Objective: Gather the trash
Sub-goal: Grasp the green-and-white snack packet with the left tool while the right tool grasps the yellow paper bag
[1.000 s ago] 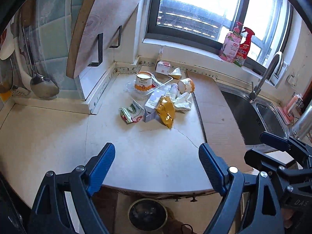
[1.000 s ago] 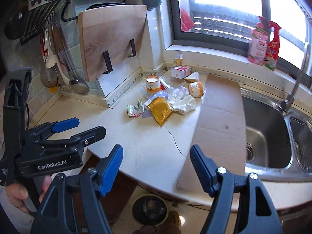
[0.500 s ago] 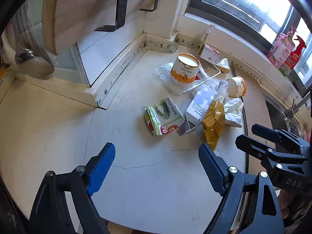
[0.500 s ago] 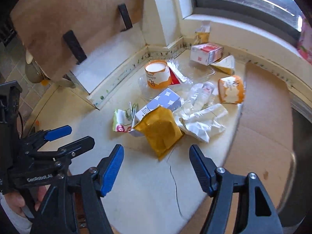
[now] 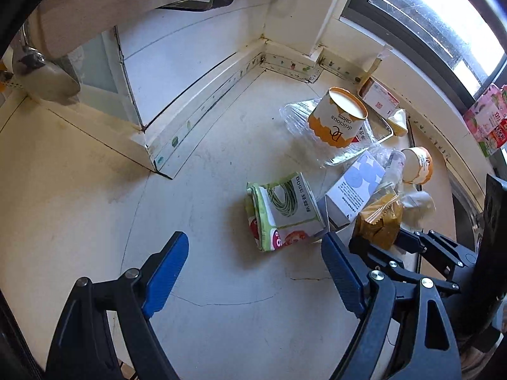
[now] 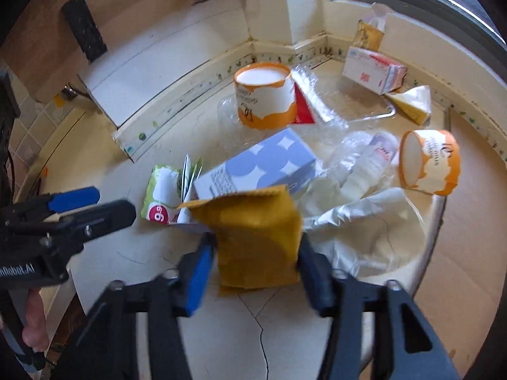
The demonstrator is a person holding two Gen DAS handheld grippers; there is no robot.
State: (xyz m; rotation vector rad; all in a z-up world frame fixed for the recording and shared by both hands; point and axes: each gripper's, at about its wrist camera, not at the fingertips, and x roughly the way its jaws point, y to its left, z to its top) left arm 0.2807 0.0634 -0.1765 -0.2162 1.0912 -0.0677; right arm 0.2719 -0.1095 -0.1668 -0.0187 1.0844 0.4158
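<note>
The right gripper (image 6: 253,262) points down at the heap of trash on the table (image 5: 95,190), and its jaws are closing with the yellow packet (image 6: 258,237) between them. The blue pads (image 6: 198,280) sit right at the packet's two side edges; whether they already press on it cannot be told through the blur. Just beyond the jaws lies a blue-and-white carton (image 6: 263,167), with a crumpled white wrapper (image 6: 364,224) to their right. Farther out stand an upright orange-and-white paper cup (image 6: 264,95) on clear plastic film (image 6: 317,95) and a second cup (image 6: 427,161) tipped on its side to the right. A small red-and-white box (image 6: 374,69) and a wedge-shaped pack (image 6: 412,101) lie at the far edge by the wall.

The left gripper (image 5: 253,272) hangs over bare table with its jaws spread wide and nothing between them. The green noodle packet (image 5: 285,212) lies just ahead of them, nearer the right jaw. To the right of that jaw the right gripper's fingers reach the yellow packet.
</note>
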